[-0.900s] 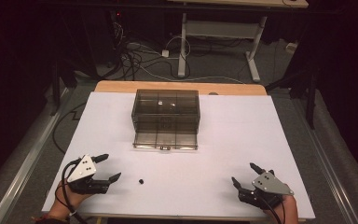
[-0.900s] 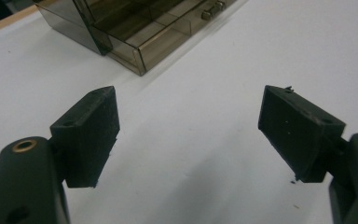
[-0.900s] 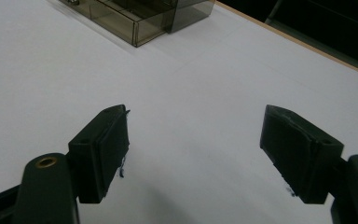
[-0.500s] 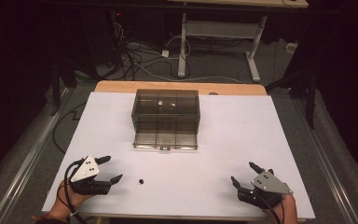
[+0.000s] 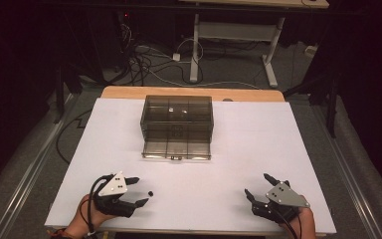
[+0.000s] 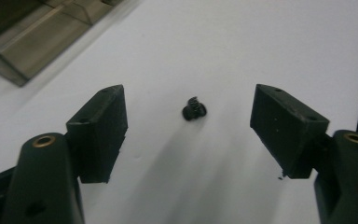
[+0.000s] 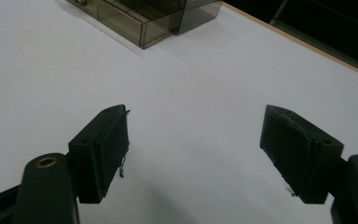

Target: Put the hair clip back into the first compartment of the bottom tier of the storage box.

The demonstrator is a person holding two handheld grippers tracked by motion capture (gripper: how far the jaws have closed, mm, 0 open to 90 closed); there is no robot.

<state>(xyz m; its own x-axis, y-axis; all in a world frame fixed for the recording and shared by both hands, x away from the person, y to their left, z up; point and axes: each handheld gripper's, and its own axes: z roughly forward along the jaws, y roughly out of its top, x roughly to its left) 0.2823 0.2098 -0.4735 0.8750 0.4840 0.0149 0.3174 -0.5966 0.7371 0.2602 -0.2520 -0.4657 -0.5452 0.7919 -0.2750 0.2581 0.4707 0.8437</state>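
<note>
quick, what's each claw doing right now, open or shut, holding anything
Left claw: open, holding nothing; a small black screw lies on the white table between its jaws.
Right claw: open, holding nothing, over bare white table.

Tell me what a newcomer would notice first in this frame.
Probably the smoky clear drawer box at the far middle of the white table, its bottom drawer pulled out toward the person. Next, the tiny black screw lying alone on the sheet, just ahead of the open left hand-held gripper. The right hand-held gripper rests open near the front right edge, holding nothing.
</note>
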